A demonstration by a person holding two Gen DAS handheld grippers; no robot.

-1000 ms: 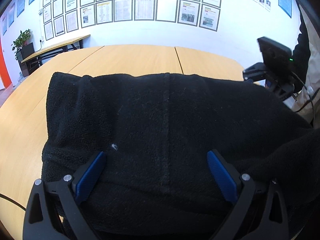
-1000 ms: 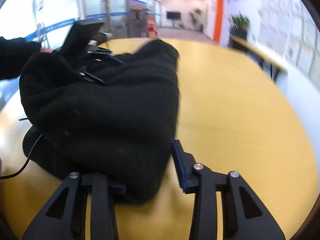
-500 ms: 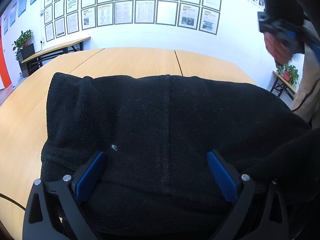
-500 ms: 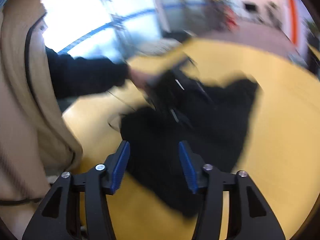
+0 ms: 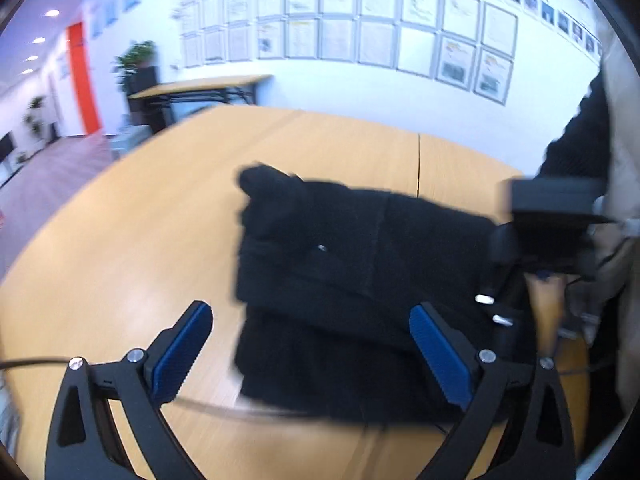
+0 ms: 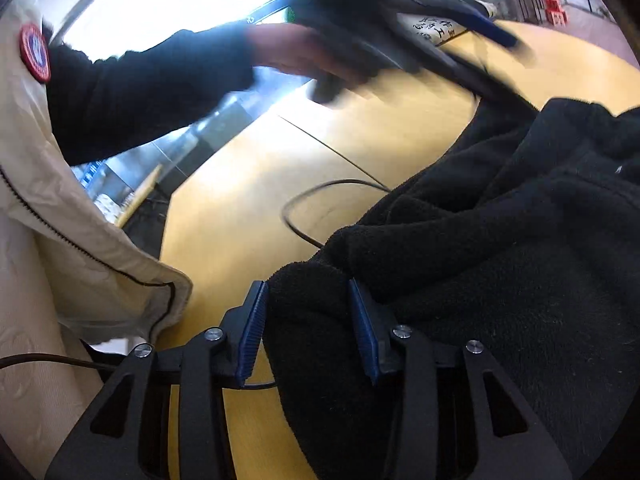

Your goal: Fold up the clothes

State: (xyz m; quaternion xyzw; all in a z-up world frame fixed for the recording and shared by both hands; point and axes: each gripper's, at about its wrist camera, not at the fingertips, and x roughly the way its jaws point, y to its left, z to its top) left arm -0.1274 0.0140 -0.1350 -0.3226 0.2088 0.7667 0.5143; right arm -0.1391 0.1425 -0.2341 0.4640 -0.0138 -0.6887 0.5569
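- Lying folded on the wooden table (image 5: 120, 240), the black fleece garment (image 5: 360, 280) is stretching its long axis from the right gripper's side toward the far-left corner, as far as the blurred view is letting me judge.
- The left gripper (image 5: 310, 344) is hovering above it, jaws wide apart and holding nothing.
- The right gripper (image 6: 306, 328) is closing, a bunched fleece edge sitting between its blue pads (image 6: 252, 332).

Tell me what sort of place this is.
Probably an office or institutional room, not a home. A wall of framed documents hangs behind a large wooden table, a potted plant stands near an orange pillar, and a black fleece garment lies on the table.
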